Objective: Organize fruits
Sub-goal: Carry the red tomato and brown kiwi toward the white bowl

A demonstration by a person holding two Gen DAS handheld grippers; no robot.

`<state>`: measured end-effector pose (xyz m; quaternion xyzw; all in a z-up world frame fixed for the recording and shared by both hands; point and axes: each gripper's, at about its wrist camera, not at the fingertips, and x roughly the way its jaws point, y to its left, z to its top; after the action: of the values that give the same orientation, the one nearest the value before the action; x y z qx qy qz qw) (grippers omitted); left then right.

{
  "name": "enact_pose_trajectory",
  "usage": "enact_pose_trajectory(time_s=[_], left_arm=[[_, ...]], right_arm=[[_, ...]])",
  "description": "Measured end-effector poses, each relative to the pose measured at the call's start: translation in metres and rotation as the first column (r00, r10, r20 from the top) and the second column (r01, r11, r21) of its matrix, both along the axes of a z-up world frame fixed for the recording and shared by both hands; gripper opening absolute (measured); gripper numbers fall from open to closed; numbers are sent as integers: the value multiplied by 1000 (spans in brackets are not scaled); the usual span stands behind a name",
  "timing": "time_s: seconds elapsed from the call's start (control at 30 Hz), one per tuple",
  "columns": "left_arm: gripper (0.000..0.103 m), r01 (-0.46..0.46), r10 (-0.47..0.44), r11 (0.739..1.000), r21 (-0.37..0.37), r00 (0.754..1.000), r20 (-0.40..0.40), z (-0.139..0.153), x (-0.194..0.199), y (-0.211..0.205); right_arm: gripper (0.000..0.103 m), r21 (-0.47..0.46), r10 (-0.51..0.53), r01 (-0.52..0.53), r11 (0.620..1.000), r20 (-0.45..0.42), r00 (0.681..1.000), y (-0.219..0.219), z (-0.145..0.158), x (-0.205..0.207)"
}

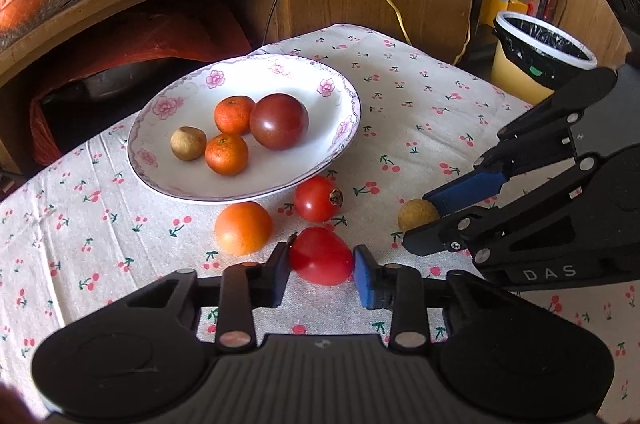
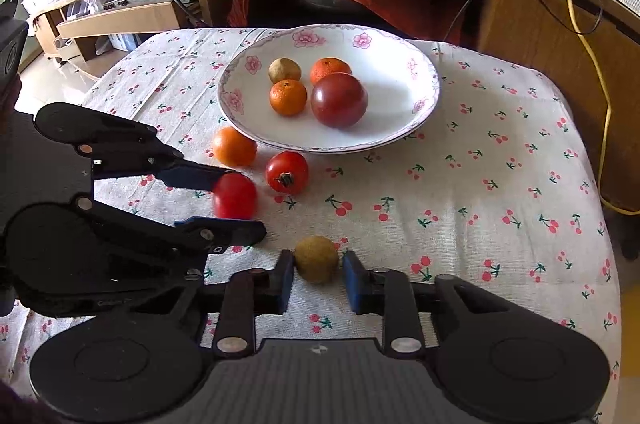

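Between the fingers of the left claw [image 1: 321,273] lies a red tomato [image 1: 321,256], on the cherry-print cloth [image 1: 420,112] just short of the plate [image 1: 192,184]. Both pads look to be touching its sides, or very nearly, so this claw seems clenched on it, though the tomato appears to rest on the cloth. Its longer axis runs roughly across the claw, from finger to finger.

Over at the right claw [image 2: 317,278], a small brown longan [image 2: 317,259] sits in the gap; the left pad touches it and the right pad stands just beside it with a sliver of cloth showing, so this claw is closing but not yet firmly gripping.

From either claw the plate lies straight ahead and slightly to the inside, already holding two mandarins [image 1: 226,154], a dark tomato [image 1: 279,121] and another longan [image 1: 188,143]. An orange [image 1: 243,228] and a second red tomato [image 1: 318,199] lie loose between the claws and the plate rim. My judgement: each fruit must be lifted over these and over the rim, and the left claw is nearer
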<state>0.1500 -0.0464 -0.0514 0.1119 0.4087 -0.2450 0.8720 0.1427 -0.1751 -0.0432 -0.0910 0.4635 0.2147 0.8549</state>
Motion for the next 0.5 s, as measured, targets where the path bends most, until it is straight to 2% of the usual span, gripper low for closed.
enact_pose_trajectory(time_s=[0.23, 0.5], left_arm=[[41, 5, -6, 1000, -21, 1000, -9, 8, -2, 3], [41, -20, 22, 998, -55, 999, 39, 29, 4, 11]], right_arm=[[18, 20, -1, 1, 1000, 10, 1000, 1, 6, 0], [19, 72, -28, 23, 997, 62, 998, 1, 25, 3]])
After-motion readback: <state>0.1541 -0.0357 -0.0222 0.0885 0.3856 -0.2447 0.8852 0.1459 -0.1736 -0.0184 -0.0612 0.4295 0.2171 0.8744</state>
